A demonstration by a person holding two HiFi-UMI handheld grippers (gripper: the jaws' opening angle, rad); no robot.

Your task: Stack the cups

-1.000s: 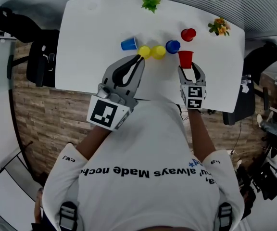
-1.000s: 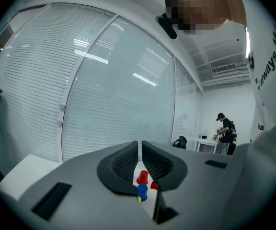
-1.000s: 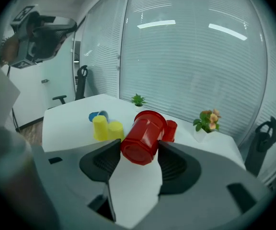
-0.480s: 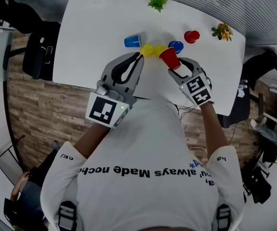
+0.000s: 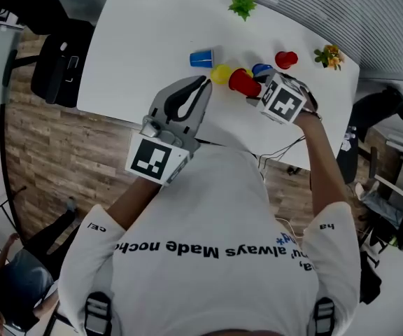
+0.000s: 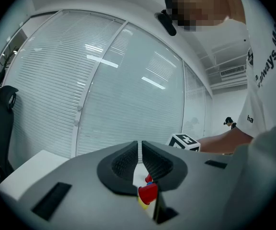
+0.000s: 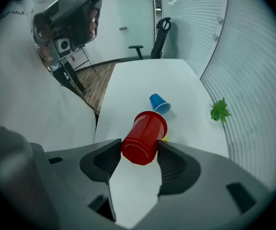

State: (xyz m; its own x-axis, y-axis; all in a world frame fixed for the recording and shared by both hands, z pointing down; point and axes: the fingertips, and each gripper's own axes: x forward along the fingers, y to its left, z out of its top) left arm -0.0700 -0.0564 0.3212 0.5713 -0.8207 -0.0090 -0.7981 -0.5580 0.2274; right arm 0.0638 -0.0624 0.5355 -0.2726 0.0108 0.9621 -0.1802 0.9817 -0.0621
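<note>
Red cup [image 7: 144,138]: pointing mouth-first away along the jaws, long axis tilting down
Right gripper [image 7: 139,148]: clamping its base end
Left gripper [image 6: 140,151]: pinching together on nothing

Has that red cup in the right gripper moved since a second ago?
Yes. The red cup, held by the right gripper, has gone left to the yellow cups and tipped onto its side.

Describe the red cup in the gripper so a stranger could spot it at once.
On the white table, find the cluster of coloured cups. The red cup is the one tipped sideways and clamped between the jaws of the right gripper; the other red cup sits free on the table.
</note>
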